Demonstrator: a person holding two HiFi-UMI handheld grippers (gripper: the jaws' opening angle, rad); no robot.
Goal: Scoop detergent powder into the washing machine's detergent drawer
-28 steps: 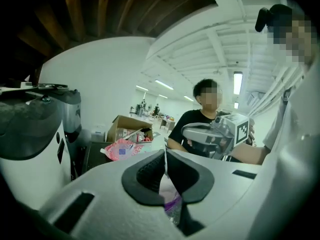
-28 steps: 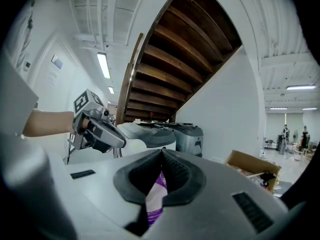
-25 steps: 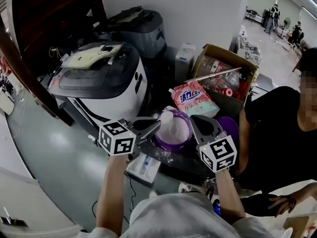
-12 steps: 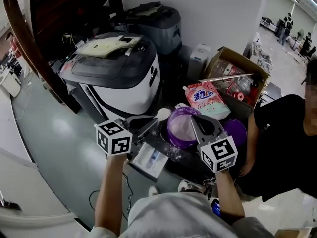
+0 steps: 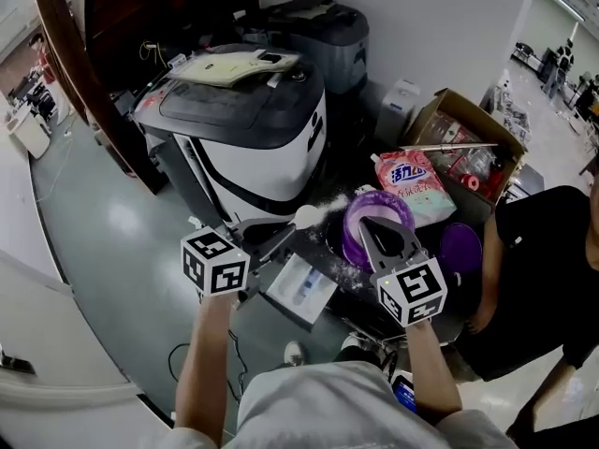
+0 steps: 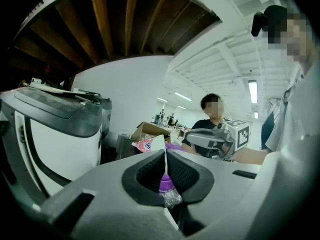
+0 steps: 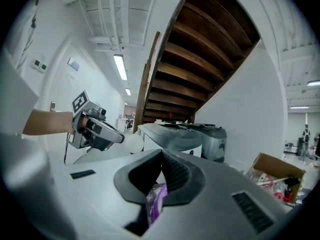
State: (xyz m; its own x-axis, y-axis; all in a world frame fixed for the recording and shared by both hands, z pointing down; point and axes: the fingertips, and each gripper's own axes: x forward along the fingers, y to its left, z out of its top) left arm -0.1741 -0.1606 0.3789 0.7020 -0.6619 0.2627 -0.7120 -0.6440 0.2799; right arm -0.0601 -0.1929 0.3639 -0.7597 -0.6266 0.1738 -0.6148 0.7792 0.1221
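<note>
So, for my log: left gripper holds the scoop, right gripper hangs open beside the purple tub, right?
Not open: the right gripper view shows the right gripper shut on the rim of the purple tub. The left gripper does hold the scoop.

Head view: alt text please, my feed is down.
Left tool holds a scoop heaped with white powder beside a purple tub, whose rim the right tool grips. A white drawer lies just below the scoop in the picture, a washer behind.
</note>
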